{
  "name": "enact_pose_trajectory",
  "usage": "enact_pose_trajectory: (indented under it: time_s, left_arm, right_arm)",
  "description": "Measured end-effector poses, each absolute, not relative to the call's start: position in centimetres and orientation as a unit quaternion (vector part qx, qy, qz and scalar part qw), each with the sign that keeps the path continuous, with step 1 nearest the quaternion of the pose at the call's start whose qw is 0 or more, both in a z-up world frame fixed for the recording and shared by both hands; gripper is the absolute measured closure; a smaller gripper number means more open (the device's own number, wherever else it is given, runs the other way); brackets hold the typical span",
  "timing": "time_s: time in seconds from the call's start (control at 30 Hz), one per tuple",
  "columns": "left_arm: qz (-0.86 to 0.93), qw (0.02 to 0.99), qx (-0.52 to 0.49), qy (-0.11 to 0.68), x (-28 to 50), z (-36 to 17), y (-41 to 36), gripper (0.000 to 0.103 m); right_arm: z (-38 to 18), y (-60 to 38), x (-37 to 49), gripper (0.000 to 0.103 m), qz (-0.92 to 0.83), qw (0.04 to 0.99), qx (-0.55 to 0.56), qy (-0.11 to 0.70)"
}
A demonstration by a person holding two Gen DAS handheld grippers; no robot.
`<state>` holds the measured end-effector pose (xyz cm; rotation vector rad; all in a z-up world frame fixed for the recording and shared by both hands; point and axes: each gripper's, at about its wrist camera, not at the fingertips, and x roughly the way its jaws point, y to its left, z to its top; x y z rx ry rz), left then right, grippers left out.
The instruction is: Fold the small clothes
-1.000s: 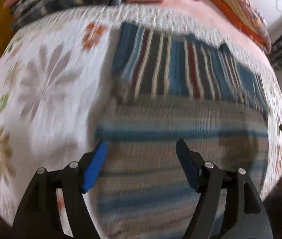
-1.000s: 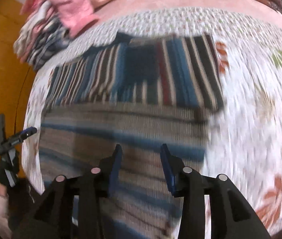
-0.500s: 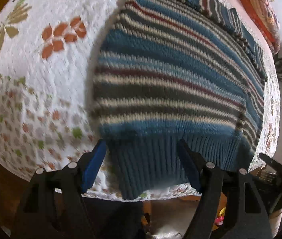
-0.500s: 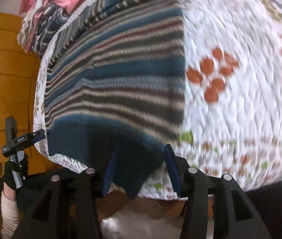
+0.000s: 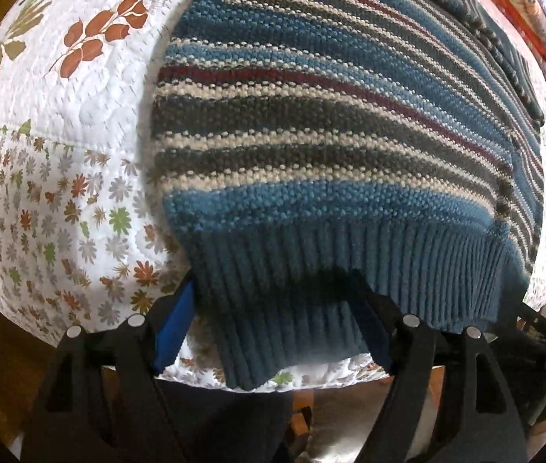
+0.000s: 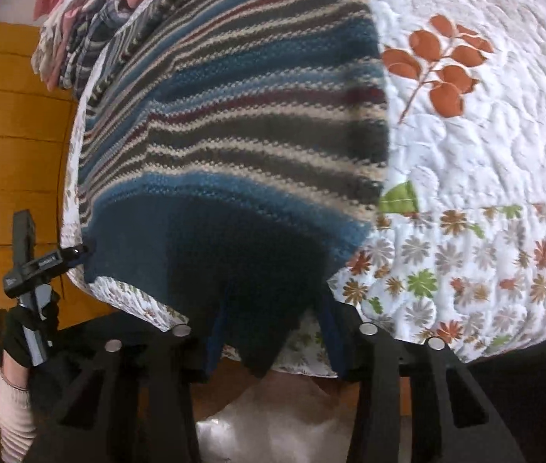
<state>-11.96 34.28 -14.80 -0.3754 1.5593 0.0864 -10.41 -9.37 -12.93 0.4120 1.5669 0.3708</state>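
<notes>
Knit striped sweater (image 5: 350,123) lies flat on a floral quilt (image 5: 80,123) over a bed, ribbed blue hem (image 5: 350,270) hanging just past the near edge, body running away toward the far side. Hem's long axis runs left-right, straight across both grippers. Left gripper (image 5: 280,328) sits at hem's left corner, fingers spread wide with ribbing drooping between them, not pinched. Right gripper (image 6: 269,328) at hem's right corner, fingers also apart, dark hem point hanging in the gap; contact unclear, shadowed and blurred there. Both equally near, each to its own corner. Judgement: next move is closing on both corners and carrying the hem to the far end, so the fingers need to get deeper over the ribbing first.

Left view only: orange patterned fabric (image 5: 535,19) far right. Right view only: pile of pink and plaid clothes (image 6: 87,19) far left, wood panelling (image 6: 10,135), the left gripper seen from outside with gloved hand (image 6: 22,328).
</notes>
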Motion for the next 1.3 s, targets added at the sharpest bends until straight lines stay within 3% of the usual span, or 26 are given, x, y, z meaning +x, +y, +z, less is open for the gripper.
enact_pose_trajectory:
  time_s: [0.07, 0.1, 0.13, 0.23, 0.57, 0.83, 1.07, 1.3]
  left_arm:
    - [0.038, 0.695, -0.182, 0.695, -12.4, -14.8, 34.7, 0.037]
    - [0.034, 0.695, -0.193, 0.692, -12.5, -14.7, 34.8, 0.044]
    - [0.033, 0.695, -0.2, 0.69, -12.6, -14.6, 35.0, 0.058]
    - [0.024, 0.695, -0.23, 0.681, -12.9, -14.2, 35.6, 0.089]
    - [-0.048, 0.734, -0.323, 0.595, -13.6, -9.1, 37.3, 0.094]
    - [-0.056, 0.769, -0.359, 0.527, -8.1, -5.2, 39.0, 0.094]
    - [-0.032, 0.775, -0.373, 0.509, -1.4, -5.8, 39.3, 0.094]
    - [-0.002, 0.767, -0.365, 0.528, 4.2, -8.8, 39.3, 0.094]
  right_arm:
    - [-12.9, -9.0, -10.6, 0.066, 0.162, 0.68, 0.17, 0.695]
    - [-12.8, -8.9, -10.7, 0.075, 0.162, 0.681, 0.17, 0.694]
    - [-12.8, -9.0, -10.7, 0.089, 0.168, 0.677, 0.183, 0.692]
    - [-12.5, -9.0, -10.7, 0.093, 0.179, 0.678, 0.195, 0.686]
    - [-8.0, -11.3, -9.3, 0.094, 0.215, 0.686, 0.278, 0.637]
    - [-3.1, -13.0, -5.0, 0.094, 0.212, 0.711, 0.304, 0.598]
    - [-2.5, -13.2, 1.2, 0.094, 0.185, 0.715, 0.299, 0.604]
    - [-5.7, -13.1, 7.5, 0.094, 0.161, 0.702, 0.296, 0.627]
